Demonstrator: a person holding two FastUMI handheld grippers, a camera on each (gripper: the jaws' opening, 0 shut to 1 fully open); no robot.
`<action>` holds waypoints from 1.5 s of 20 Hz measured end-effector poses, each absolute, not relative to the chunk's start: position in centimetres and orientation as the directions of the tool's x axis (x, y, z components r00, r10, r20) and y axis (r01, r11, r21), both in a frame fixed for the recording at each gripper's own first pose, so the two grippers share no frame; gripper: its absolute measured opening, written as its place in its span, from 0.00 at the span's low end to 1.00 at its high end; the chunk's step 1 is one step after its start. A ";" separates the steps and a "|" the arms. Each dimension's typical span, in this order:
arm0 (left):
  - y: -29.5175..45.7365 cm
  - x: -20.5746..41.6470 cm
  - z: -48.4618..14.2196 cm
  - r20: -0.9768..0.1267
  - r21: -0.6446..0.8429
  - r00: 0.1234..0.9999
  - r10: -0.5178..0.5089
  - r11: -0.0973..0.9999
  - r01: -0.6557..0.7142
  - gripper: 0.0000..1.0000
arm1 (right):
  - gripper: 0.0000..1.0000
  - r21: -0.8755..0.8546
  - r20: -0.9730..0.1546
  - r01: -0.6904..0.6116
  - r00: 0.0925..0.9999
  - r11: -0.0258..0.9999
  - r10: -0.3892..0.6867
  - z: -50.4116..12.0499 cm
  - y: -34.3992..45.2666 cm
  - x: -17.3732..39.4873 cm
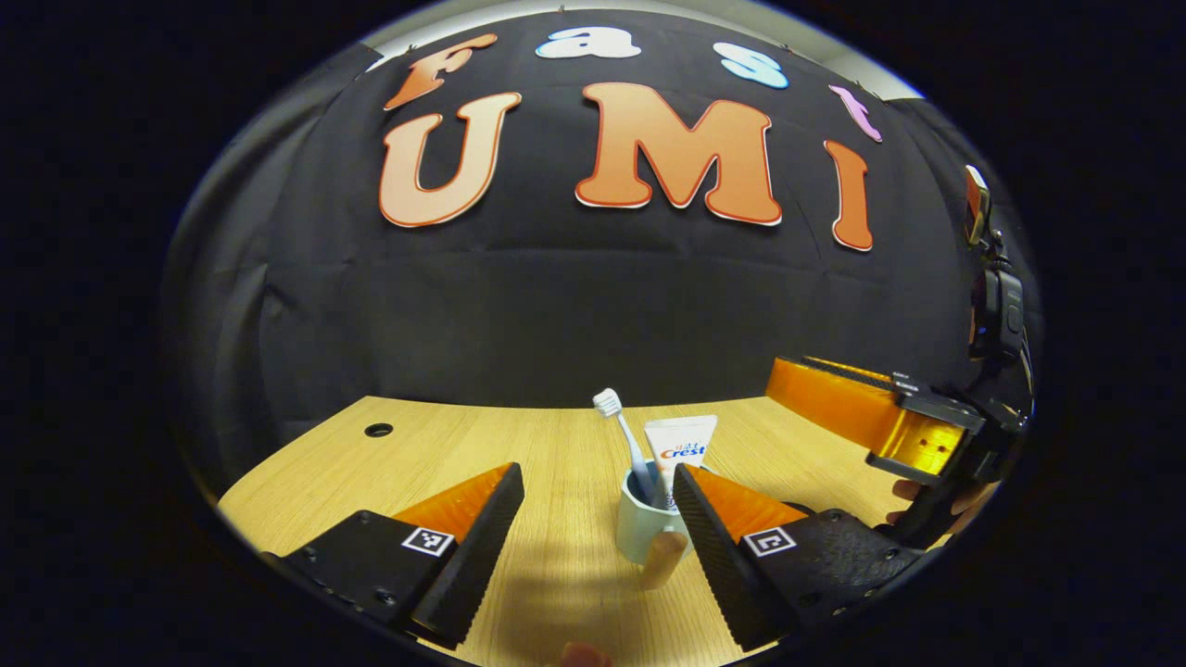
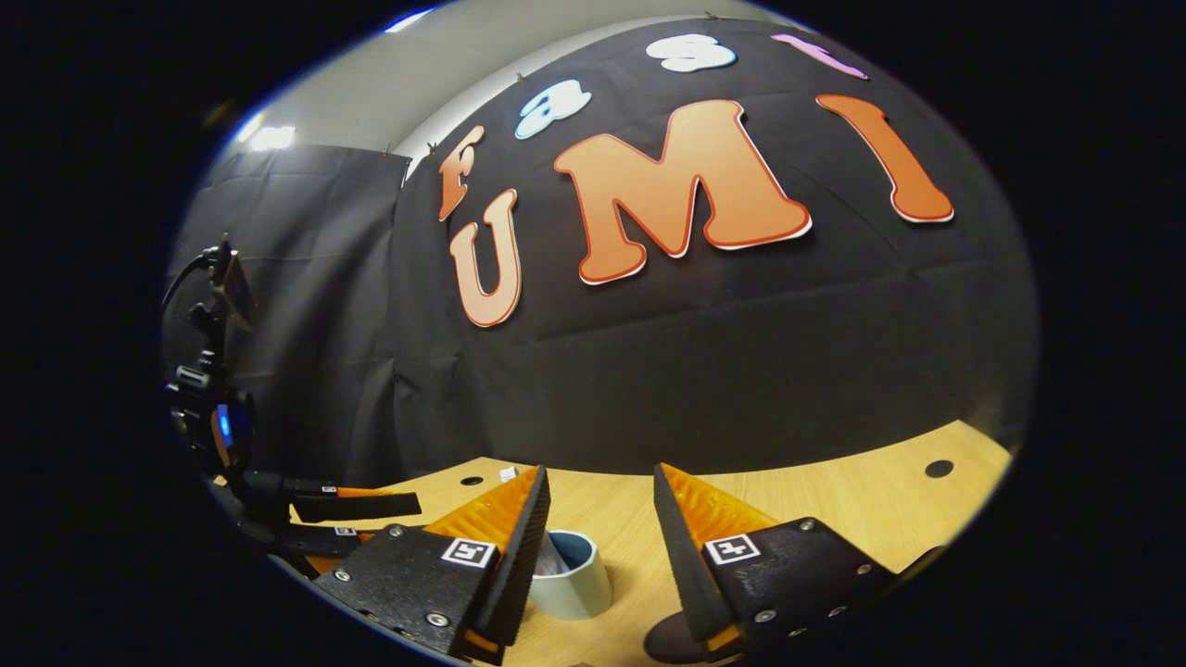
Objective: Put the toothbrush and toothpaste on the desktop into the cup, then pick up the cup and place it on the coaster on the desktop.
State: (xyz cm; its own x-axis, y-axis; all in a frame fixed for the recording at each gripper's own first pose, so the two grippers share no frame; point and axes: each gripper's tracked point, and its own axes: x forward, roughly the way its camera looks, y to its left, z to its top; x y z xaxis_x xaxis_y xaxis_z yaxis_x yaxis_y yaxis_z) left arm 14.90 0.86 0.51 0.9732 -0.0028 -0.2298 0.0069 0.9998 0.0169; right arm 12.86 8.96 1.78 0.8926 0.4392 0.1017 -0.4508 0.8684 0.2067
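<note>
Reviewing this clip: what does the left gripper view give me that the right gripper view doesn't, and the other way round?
Left gripper view: the toothbrush and toothpaste stand in the cup, close to one finger of the open left gripper.
Right gripper view: a dark round disc, apparently the coaster, lies at the bottom edge beside the cup, partly under a finger of the open right gripper. The other finger hides the cup's contents.
Shared: the cup, the wooden desktop and both grippers.

Recording booth: black cloth wall [image 1: 593,306], wooden desktop [image 1: 556,445].
</note>
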 end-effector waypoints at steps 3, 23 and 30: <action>-0.5 15.3 0.7 -0.297 0.004 0.954 -0.045 0.999 0.049 0.97 | 0.89 0.157 0.121 -0.428 0.903 0.890 0.413 3.2 6.8 11.5; -4.0 15.5 -7.5 -0.851 0.113 0.522 -0.054 0.953 0.283 0.90 | 0.96 0.122 0.101 -0.285 0.957 0.951 0.274 3.7 -3.2 3.5; -5.0 16.0 -7.4 -0.903 0.118 0.428 -0.012 0.954 0.276 0.72 | 0.95 0.135 0.101 -0.260 0.964 0.956 0.248 3.3 -5.1 2.2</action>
State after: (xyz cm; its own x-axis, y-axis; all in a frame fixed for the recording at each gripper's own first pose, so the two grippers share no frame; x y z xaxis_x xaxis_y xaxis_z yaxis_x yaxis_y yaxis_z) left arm 15.99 -5.02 -7.35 0.4285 -0.0123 -0.9035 0.2756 0.9540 0.1177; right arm 2.18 -5.06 3.25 0.9636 0.2478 0.1008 -0.2600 0.9561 0.1350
